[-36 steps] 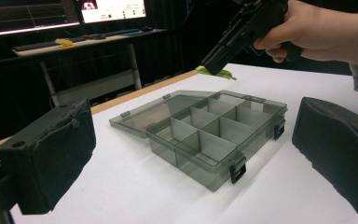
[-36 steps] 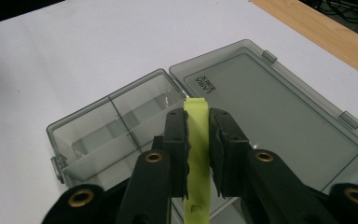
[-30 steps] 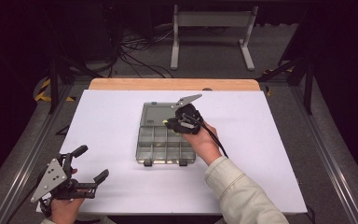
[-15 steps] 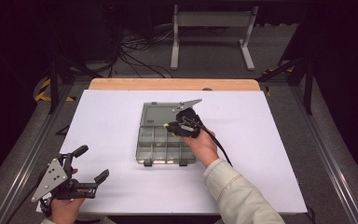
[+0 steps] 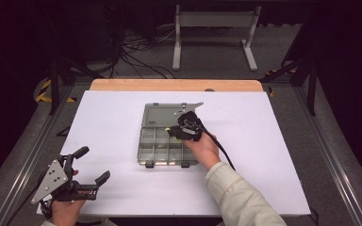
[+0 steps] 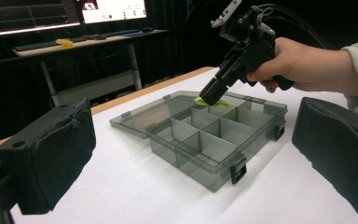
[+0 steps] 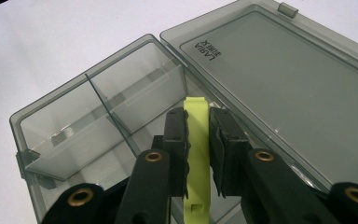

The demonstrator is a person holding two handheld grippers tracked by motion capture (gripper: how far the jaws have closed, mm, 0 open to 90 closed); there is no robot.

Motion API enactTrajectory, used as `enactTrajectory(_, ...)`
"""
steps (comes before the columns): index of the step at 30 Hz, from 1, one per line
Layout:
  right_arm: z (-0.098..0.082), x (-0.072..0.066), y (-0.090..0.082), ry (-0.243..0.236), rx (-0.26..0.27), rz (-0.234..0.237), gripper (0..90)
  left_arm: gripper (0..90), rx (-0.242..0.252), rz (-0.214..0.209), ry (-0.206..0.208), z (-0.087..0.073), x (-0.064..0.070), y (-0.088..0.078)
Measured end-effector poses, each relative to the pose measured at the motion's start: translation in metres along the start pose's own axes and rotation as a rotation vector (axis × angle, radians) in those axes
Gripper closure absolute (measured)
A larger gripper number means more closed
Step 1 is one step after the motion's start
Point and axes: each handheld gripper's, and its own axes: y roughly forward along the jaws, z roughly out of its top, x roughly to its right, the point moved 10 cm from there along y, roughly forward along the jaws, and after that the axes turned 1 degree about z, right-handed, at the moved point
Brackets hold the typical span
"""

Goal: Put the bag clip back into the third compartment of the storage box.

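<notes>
A flat yellow-green plastic clip is pinched between the padded black fingers of the right gripper, which are closed on it from both sides. The clip stands roughly upright, its rounded end pointing away from the gripper, and it hangs over the far row of compartments in a smoky grey transparent plastic organiser box; in the left gripper view it sits low at the compartment's mouth, though whether it touches the bottom is hard to tell. The box lies near the middle of the white counter, its hinged lid folded flat open on the far side and two black latches on its near edge. Thin dividers split it into several compartments.

The right hand grips the handle from the box's right, the wrist bent so that the gripper slopes downward and forward into the box. A pale sleeve covers the forearm, and a black cable trails back from the gripper.

The left gripper rests well apart at the counter's near left corner, held by the left hand, with its fingers spread wide and nothing between them, aimed toward the box.
</notes>
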Motion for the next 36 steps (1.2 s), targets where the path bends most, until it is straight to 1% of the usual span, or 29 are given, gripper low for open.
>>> enactTrajectory(6, -0.004, 0.001, 0.000, 0.016, -0.004, 0.003, 77.9, 0.2, -0.002, -0.001, 0.002, 0.000, 0.000, 0.000)
enactTrajectory(9, -0.005, 0.002, -0.001, 0.016, -0.005, 0.005, 77.8, 0.2, -0.002, 0.002, 0.001, 0.000, 0.000, 0.000)
enactTrajectory(11, -0.006, 0.002, -0.002, 0.026, -0.007, 0.004, 77.8, 0.2, -0.002, 0.000, 0.006, 0.000, 0.000, 0.000)
enactTrajectory(15, -0.009, 0.004, -0.003, 0.028, -0.014, 0.004, 77.8, 0.2, -0.003, 0.000, 0.003, 0.000, 0.000, 0.000)
enactTrajectory(21, -0.013, 0.007, -0.001, 0.048, -0.036, -0.004, 77.8, 0.2, -0.003, -0.001, 0.004, 0.000, 0.000, 0.000)
enactTrajectory(26, -0.016, 0.007, 0.000, 0.055, -0.054, -0.011, 77.8, 0.2, 0.002, -0.001, 0.002, 0.001, 0.001, 0.000)
enactTrajectory(29, -0.019, 0.008, 0.001, 0.049, -0.068, -0.013, 77.7, 0.2, 0.001, -0.002, 0.003, 0.001, 0.001, 0.000)
enactTrajectory(36, -0.019, 0.007, 0.002, 0.051, -0.075, -0.014, 77.6, 0.2, 0.001, -0.006, 0.001, 0.001, 0.001, 0.001)
